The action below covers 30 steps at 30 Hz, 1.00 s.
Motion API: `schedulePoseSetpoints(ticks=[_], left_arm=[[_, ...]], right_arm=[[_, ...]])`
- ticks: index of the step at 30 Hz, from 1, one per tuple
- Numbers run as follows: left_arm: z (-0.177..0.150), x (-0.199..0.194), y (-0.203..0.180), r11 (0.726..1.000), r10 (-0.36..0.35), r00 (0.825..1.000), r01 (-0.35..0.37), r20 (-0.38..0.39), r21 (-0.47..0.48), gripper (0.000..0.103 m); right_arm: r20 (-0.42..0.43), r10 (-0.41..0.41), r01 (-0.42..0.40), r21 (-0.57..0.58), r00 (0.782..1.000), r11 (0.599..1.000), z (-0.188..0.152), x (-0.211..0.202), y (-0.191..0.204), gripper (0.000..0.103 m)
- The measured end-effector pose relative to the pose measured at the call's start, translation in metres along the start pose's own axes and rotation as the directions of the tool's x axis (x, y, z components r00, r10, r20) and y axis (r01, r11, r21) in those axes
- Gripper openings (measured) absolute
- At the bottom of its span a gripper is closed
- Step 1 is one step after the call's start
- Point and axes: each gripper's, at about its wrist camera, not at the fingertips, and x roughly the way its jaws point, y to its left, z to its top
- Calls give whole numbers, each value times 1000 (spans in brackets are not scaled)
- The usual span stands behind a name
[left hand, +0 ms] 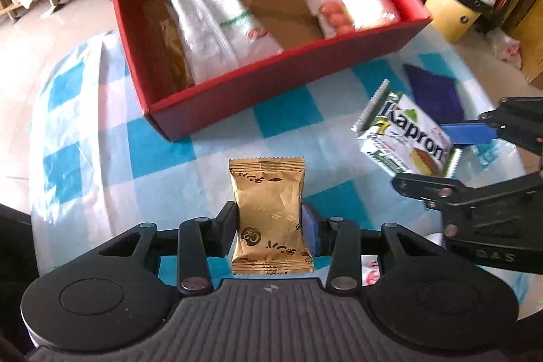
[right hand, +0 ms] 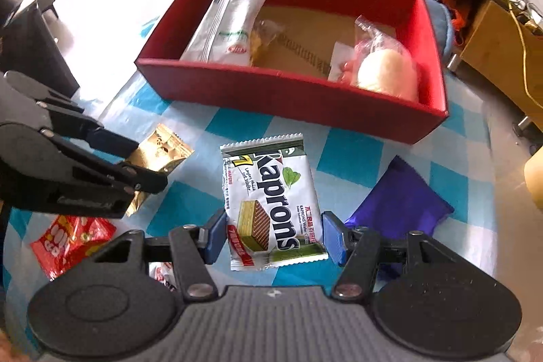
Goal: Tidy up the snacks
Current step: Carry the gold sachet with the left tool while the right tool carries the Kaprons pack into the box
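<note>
A: Where are your two packets relative to the red box (right hand: 288,94)?

B: Both on its near side, held above the checked cloth (right hand: 356,151). Your left gripper (left hand: 269,219) is clamped on one gold packet (left hand: 268,212). Your right gripper (right hand: 275,234) has its pads against the one Kaprons wafer pack (right hand: 271,202), lifted off the cloth.

A: Count?

B: In the box: one white wrapper (right hand: 230,26), one pink bag (right hand: 383,63). Near it on the cloth: one purple packet (right hand: 400,199), one red candy bag (right hand: 71,240).

Both grippers alike: left gripper (left hand: 269,223) and right gripper (right hand: 275,234) w/ black linkage arms, silver pivot screws, blue finger pads (right hand: 214,238), grey ribbed body behind w/ round black discs either side.
</note>
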Motion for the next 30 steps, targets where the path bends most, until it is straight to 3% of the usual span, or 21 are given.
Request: schedulePoseSetpoints(ticks=[5, 18, 30], left_arm=[[6, -19, -5, 1000, -27, 998, 27, 60, -3, 48], [49, -42, -6, 999, 3, 979, 7, 205, -48, 48], [107, -22, 7, 990, 75, 963, -41, 258, -134, 48]], right_arm=[[47, -10, 8, 31, 999, 999, 6, -14, -2, 57], [161, -58, 41, 104, 985, 994, 38, -33, -17, 57], [208, -94, 62, 154, 974, 986, 96, -4, -41, 57]])
